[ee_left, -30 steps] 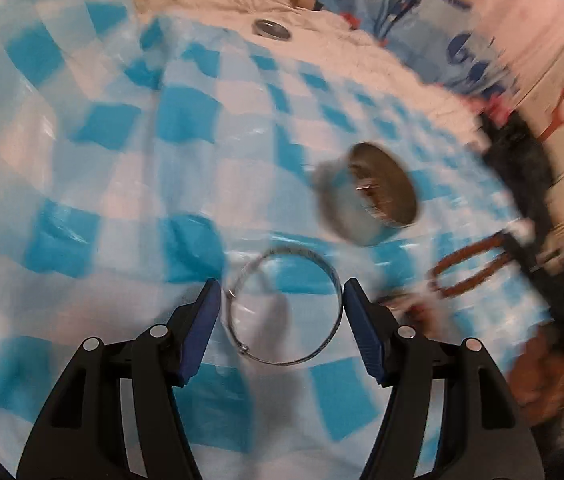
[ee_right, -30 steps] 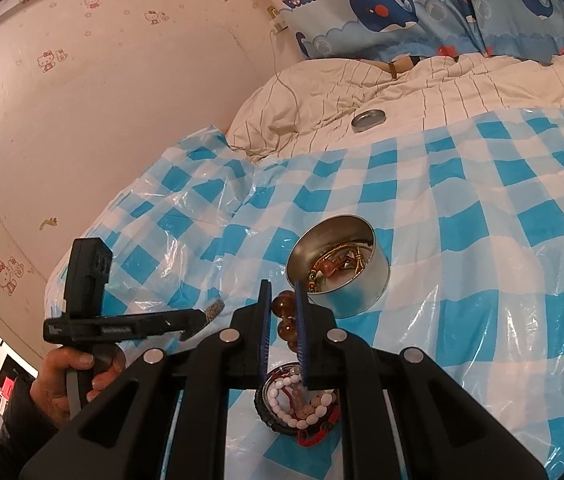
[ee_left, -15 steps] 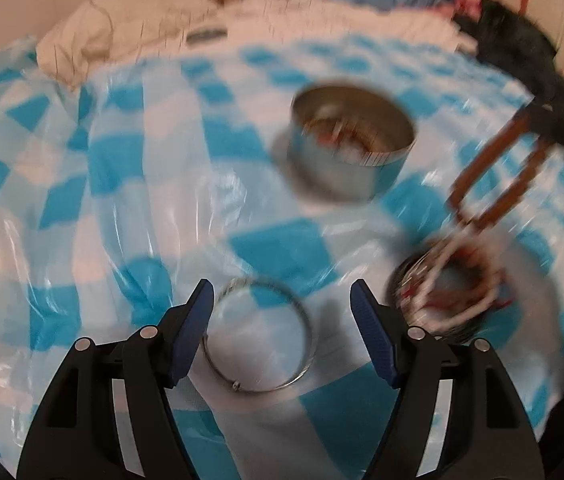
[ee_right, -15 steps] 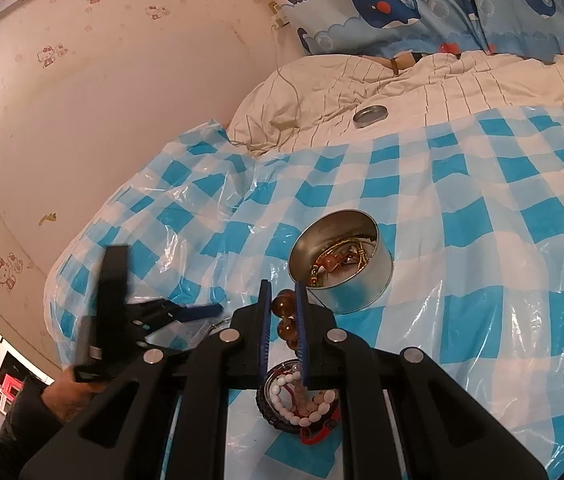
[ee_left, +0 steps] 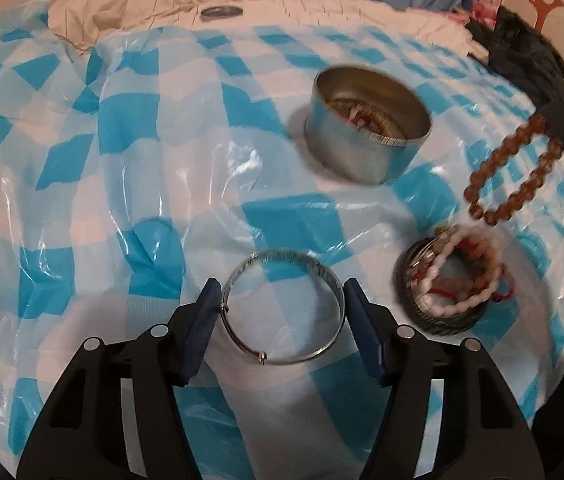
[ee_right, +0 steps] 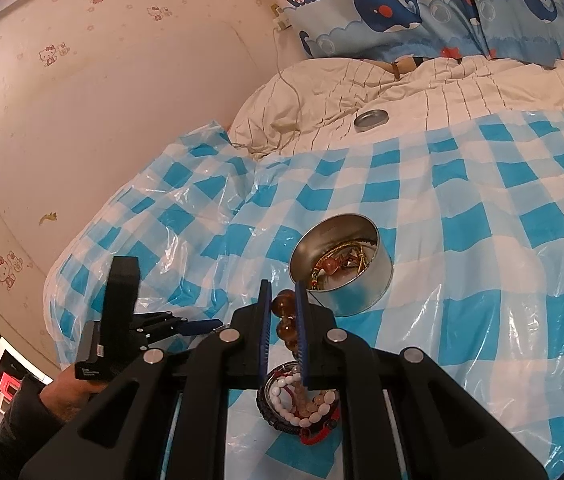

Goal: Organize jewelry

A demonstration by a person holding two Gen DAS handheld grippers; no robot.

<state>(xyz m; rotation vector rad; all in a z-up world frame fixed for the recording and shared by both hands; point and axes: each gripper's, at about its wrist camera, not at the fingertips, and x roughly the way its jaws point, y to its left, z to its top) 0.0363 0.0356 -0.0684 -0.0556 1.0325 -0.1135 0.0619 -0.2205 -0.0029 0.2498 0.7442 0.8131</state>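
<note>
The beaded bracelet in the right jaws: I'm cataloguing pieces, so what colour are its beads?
Amber-brown, translucent beaded bracelet; the colour shows best in the right wrist view.

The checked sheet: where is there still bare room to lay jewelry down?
Left of the tin and beyond the bangle the checked sheet lies bare. It is crowded on the right, around the pile of bracelets and the hanging brown beads.

The left gripper [ee_left: 280, 308] is pointing steeply down at lower centre, jaws just closing yet wide apart. The right gripper [ee_right: 283, 320] is staying level-tilted, jaws nearly together.
</note>
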